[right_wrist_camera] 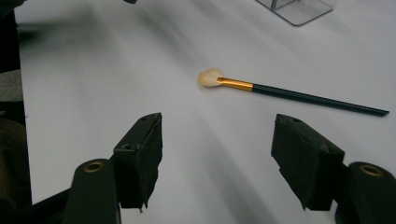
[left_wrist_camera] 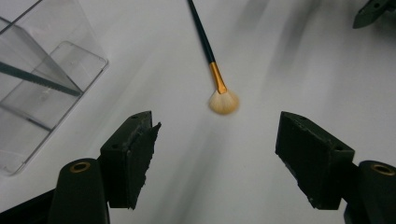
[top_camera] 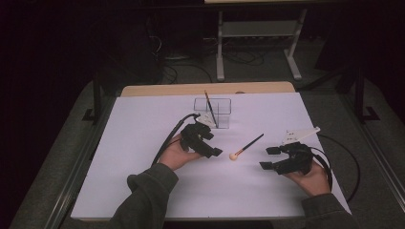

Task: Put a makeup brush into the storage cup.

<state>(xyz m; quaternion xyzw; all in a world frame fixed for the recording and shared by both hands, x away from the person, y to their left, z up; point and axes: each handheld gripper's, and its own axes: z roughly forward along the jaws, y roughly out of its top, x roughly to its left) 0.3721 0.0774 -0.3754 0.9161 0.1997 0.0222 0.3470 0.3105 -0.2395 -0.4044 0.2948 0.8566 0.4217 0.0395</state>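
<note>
Brush (top_camera: 246,146) lies flat on white tabletop (top_camera: 143,191), bristle end toward the person, between the 2 hands, touching neither. Left hand-held gripper (top_camera: 213,148) hovers just left of the bristles, jaws spread, nothing between them. Right hand-held gripper (top_camera: 268,158) sits near on the other side, jaws also spread and empty. Clear box (top_camera: 213,112) stands behind the left one, well apart from the brush, with a 2nd brush (top_camera: 210,106) leaning inside
</note>
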